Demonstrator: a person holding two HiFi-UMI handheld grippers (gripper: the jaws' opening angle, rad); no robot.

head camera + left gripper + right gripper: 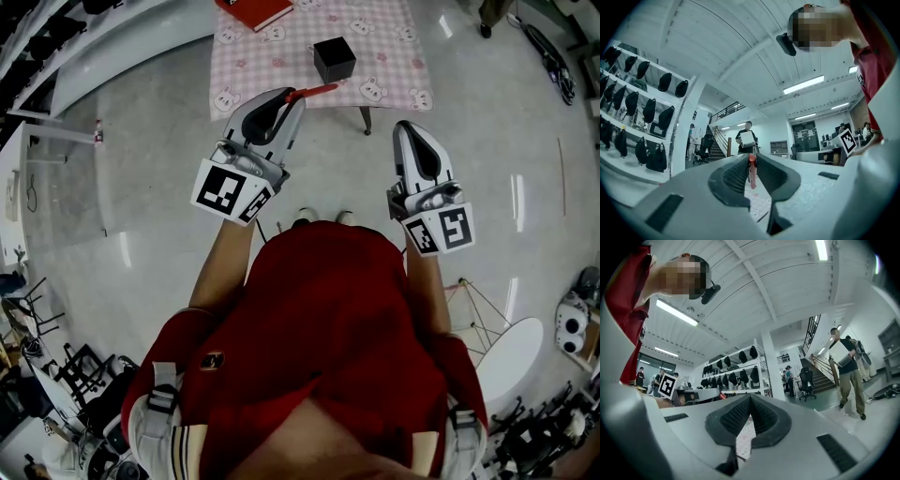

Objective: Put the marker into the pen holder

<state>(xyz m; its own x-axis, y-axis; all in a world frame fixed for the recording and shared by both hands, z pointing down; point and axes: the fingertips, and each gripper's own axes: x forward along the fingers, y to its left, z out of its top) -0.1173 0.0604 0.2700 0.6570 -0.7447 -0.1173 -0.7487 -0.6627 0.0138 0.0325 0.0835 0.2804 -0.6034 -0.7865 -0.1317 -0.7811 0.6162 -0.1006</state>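
- Red marker (314, 92) pinched at the tips of the left gripper (292, 97), jaws pressed onto its barrel, most of its length jutting out past them to the right.
- Black pen holder (334, 59) upright on the pink checked tablecloth (384, 47), just beyond the marker's free end and not touching it.
- Judged from this: pickup done, carry nearly done. Left to do: tipping the marker over the holder's opening and letting go.
- Right gripper (406, 127) well apart on the right, jaws closed together with nothing between them.
- Red book (255, 11) at the cloth's far left.
- No legible writing anywhere: only black-and-white square codes on the gripper cubes (228, 190), small cartoon animals on the cloth, an unreadable emblem on the red shirt (328, 319).
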